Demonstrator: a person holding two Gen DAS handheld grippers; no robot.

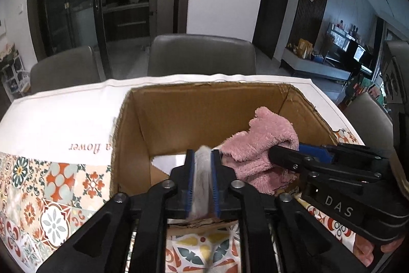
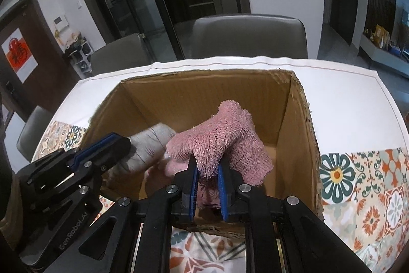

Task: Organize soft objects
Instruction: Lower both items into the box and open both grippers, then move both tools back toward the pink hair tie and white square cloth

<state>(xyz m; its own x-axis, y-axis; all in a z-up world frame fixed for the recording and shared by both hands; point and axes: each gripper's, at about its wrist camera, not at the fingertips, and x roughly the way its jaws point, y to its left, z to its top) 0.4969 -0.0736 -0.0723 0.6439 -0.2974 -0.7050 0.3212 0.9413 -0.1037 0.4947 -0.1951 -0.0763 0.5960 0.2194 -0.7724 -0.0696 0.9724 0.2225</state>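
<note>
While both grippers reach into the open cardboard box [image 2: 301,124] on the patterned tablecloth [image 2: 363,181], the right gripper [image 2: 207,170] clamps a fluffy pink cloth [image 2: 225,142], and the left gripper [image 1: 203,157] pinches a pale grey-white cloth [image 2: 150,145] beside it.

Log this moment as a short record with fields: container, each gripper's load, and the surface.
container: open cardboard box, standing on the table
left gripper: jaws around a grey-white cloth, over the box
right gripper: clamped on a pink fluffy towel, over the box
box floor: a white sheet lies there
surface: patterned tablecloth
behind the table: grey chairs
</note>
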